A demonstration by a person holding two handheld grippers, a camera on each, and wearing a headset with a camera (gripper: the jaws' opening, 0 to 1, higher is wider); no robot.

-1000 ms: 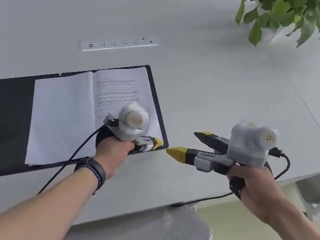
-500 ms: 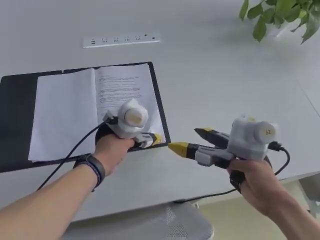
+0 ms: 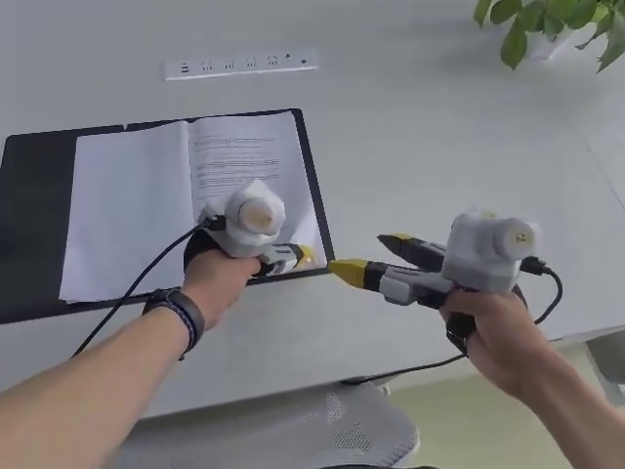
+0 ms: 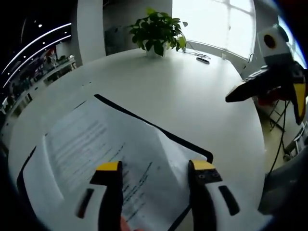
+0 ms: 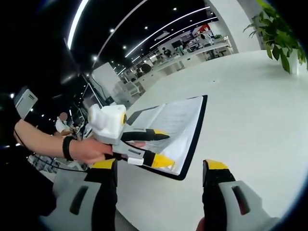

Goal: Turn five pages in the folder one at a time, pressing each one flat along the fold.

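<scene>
Head view: the folder (image 3: 34,225) lies open on the left of the white table (image 3: 420,127), black cover down, white sheets up; the left gripper (image 3: 298,256) sits at the lower outer corner of the right-hand page (image 3: 254,166); the right gripper (image 3: 359,254) hangs off the folder to its right, jaws parted and pointing at that corner; a power strip (image 3: 241,64) lies beyond the folder and a plant (image 3: 547,24) stands at the far right.

Left gripper view: the left gripper (image 4: 155,166) has its jaws spread wide above the printed page of the folder (image 4: 96,139), gripping nothing; the right gripper (image 4: 263,98) comes in from the right edge.

Right gripper view: the right gripper (image 5: 160,164) is released, jaws far apart and empty; ahead, the left gripper (image 5: 168,150) has its jaws parted at the near corner of the folder (image 5: 178,120).
</scene>
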